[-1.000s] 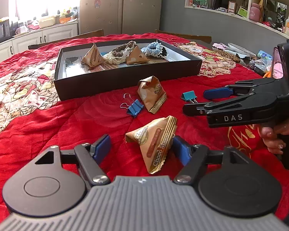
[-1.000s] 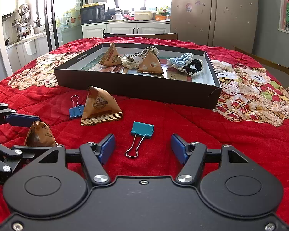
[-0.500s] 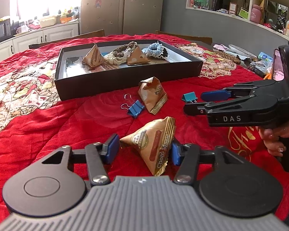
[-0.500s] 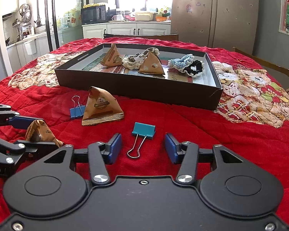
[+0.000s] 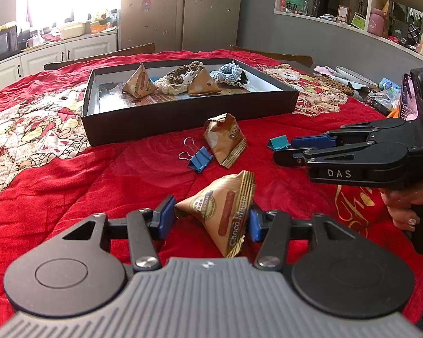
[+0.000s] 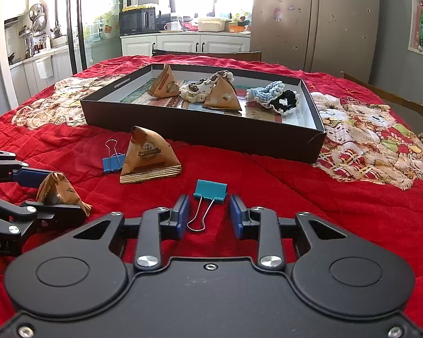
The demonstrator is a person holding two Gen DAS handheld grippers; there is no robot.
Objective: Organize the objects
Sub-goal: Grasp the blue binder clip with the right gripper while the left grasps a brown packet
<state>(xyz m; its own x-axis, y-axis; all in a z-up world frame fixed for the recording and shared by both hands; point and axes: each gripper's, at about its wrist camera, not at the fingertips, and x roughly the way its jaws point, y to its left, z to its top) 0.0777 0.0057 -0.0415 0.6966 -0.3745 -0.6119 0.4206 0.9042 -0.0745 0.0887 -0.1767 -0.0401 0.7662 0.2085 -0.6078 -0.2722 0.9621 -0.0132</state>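
Note:
My left gripper (image 5: 210, 217) is shut on a brown Choco snack packet (image 5: 224, 214) that rests on the red cloth; the packet also shows in the right wrist view (image 6: 59, 191). My right gripper (image 6: 208, 215) is half closed, its pads either side of a teal binder clip (image 6: 210, 191) and its wire handle, not touching it. A second brown packet (image 5: 225, 139) and a blue binder clip (image 5: 200, 158) lie further on. The black tray (image 5: 189, 112) behind holds two packets and crocheted scrunchies.
The red patterned cloth (image 5: 56, 174) covers the table. Clutter lies at the table's right edge (image 5: 352, 81). Wooden chairs stand behind the table, with kitchen cabinets and a fridge beyond.
My left gripper has closed onto the Choco packet. My right gripper has narrowed around the teal clip and moved closer to it.

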